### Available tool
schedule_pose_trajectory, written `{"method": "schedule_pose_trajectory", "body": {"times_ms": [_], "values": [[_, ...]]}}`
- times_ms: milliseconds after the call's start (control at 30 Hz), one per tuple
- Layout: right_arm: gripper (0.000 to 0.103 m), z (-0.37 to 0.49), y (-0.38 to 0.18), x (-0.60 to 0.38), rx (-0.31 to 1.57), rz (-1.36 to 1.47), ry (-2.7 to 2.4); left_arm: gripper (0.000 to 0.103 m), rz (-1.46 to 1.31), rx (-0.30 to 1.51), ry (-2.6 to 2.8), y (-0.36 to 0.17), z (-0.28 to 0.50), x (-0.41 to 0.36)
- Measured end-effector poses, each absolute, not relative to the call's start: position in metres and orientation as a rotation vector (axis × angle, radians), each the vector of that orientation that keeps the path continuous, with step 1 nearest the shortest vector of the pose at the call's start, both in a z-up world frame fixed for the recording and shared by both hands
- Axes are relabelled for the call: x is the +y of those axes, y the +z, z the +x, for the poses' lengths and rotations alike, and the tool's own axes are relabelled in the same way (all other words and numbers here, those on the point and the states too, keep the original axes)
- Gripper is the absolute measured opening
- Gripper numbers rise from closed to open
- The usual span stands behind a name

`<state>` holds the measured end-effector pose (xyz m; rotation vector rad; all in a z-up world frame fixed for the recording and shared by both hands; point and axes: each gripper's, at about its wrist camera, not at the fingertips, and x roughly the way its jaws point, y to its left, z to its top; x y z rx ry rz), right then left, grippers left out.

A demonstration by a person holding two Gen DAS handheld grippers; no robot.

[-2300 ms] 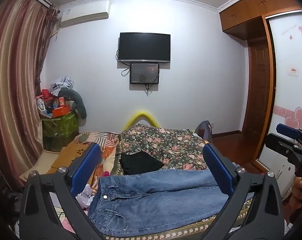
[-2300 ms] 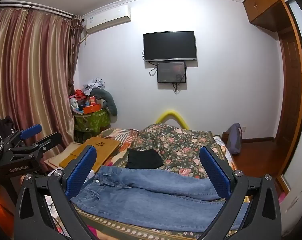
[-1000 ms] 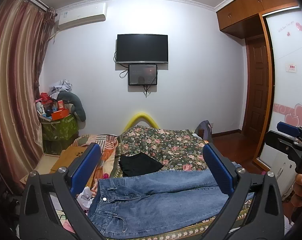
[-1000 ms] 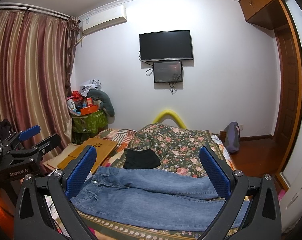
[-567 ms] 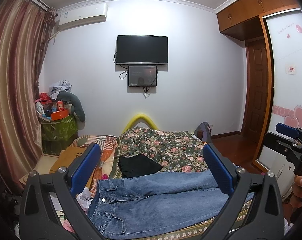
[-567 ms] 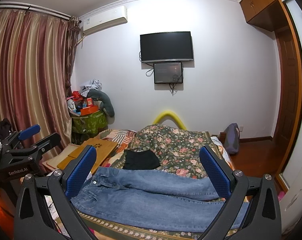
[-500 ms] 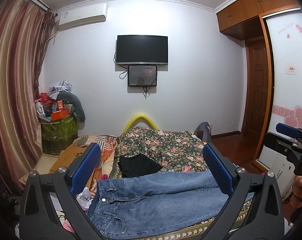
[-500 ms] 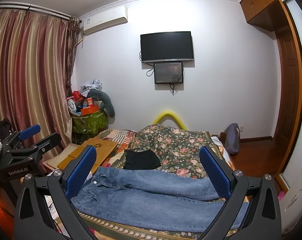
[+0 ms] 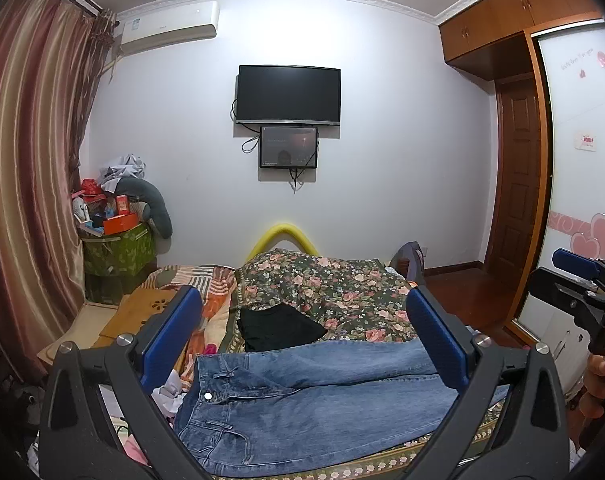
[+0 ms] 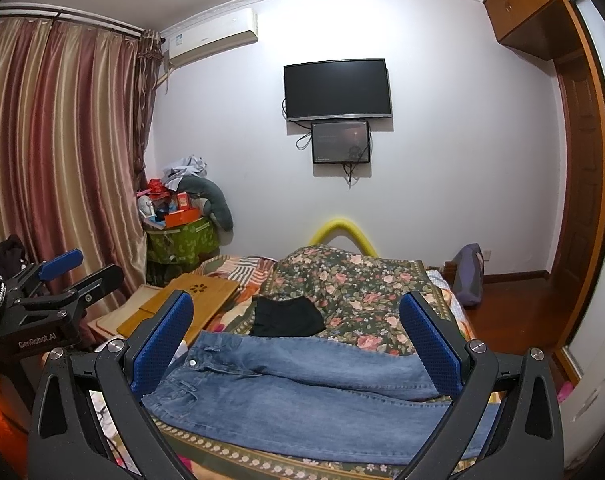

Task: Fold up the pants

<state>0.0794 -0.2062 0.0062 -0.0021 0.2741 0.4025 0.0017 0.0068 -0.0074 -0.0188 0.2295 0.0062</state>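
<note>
Open air above jeans (image 9: 310,408), both grippers clear of fabric, fingers spread wide. Behind jeans: black garment (image 9: 278,328) just beyond the waistband side, then floral quilt (image 9: 326,292) mounded toward the far wall. Left of bed: wooden lap desk (image 10: 182,304) close to the edge, white clutter (image 9: 170,390) just beside the waistband, cluttered green box (image 10: 182,242) further back by curtain (image 10: 62,160). Right of bed: bare wood floor (image 10: 514,304), bag (image 10: 468,274) at far corner. Near bed edge probably free, mostly hidden by gripper frames.
</note>
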Motion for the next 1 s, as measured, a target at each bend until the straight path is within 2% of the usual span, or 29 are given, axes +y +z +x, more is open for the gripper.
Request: {"method": "schedule_pose_trajectory", "body": {"times_ms": [433,867,1000], "values": [[0.103,0.104,-0.012,-0.198,0.331,0.004,0.393,0.103,-0.045,0.293,0.031,-0.027,0.036,0.022],[0.103,0.214,-0.083,-0.189,0.520,-0.063,0.387,0.103,-0.011,0.499,0.204,-0.098,0.168,0.107],[0.103,0.250,-0.111,-0.189,0.573,-0.111,0.390,0.094,-0.004,0.597,0.246,-0.137,0.215,0.142]]}}
